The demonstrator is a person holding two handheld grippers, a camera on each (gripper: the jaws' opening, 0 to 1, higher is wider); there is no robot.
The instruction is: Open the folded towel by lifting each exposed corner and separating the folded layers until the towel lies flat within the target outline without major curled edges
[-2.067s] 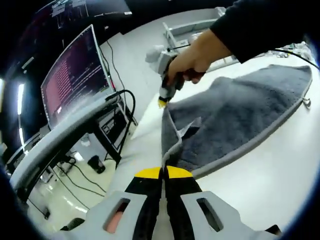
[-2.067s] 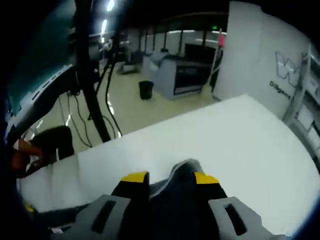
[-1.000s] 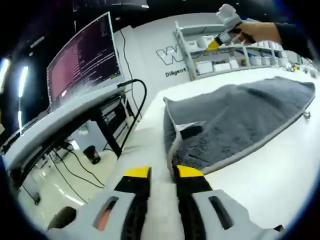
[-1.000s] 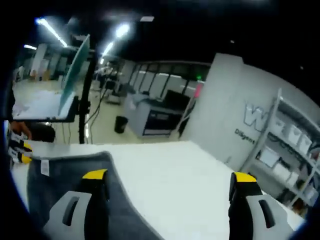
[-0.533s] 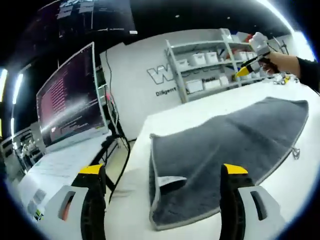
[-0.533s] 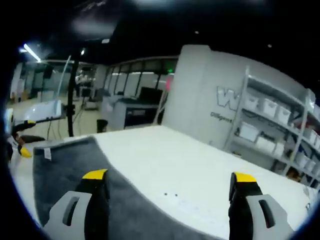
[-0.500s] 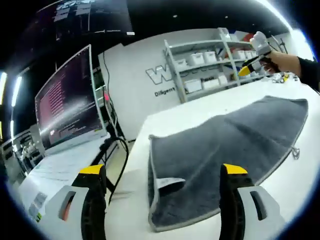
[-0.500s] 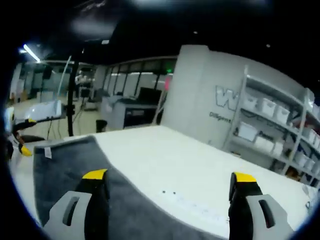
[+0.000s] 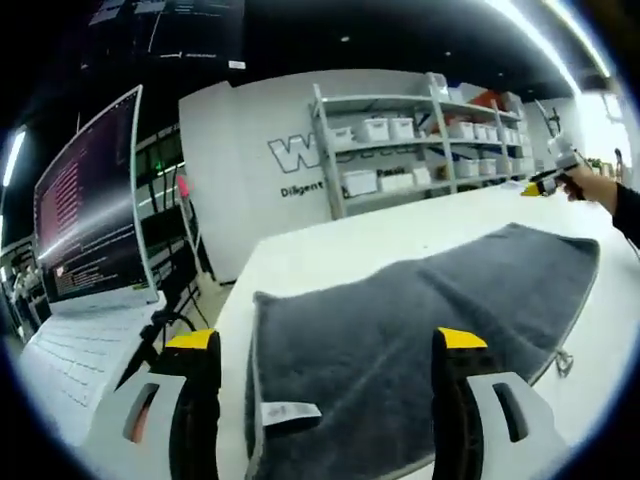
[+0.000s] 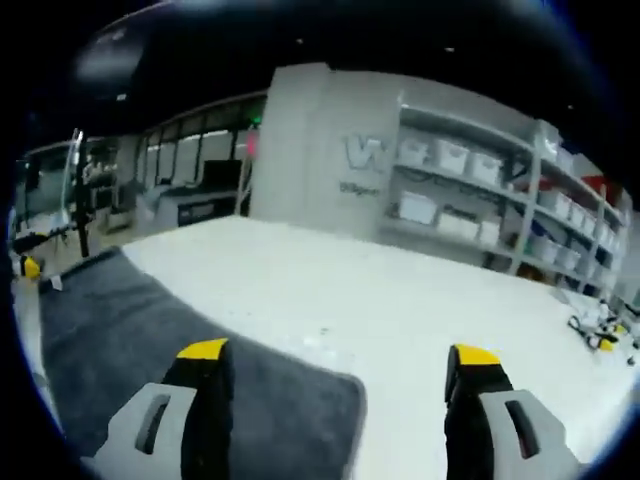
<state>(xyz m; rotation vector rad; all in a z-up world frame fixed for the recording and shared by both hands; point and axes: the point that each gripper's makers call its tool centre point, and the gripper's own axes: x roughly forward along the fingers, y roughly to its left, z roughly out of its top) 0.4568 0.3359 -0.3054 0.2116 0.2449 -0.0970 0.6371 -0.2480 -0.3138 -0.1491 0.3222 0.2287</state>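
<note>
My left claw [image 9: 318,345] is spread wide at the bottom of the left gripper view, holding nothing; my right claw [image 10: 338,358] is likewise spread and empty. The grey towel [image 9: 420,320] lies opened across the white tabletop [image 10: 400,300], its label [image 9: 288,411] low centre-left. I judge it nearly flat, so I'd check each hem for curl, pinching only edges. Shelving [image 9: 420,140] stands far behind.
</note>
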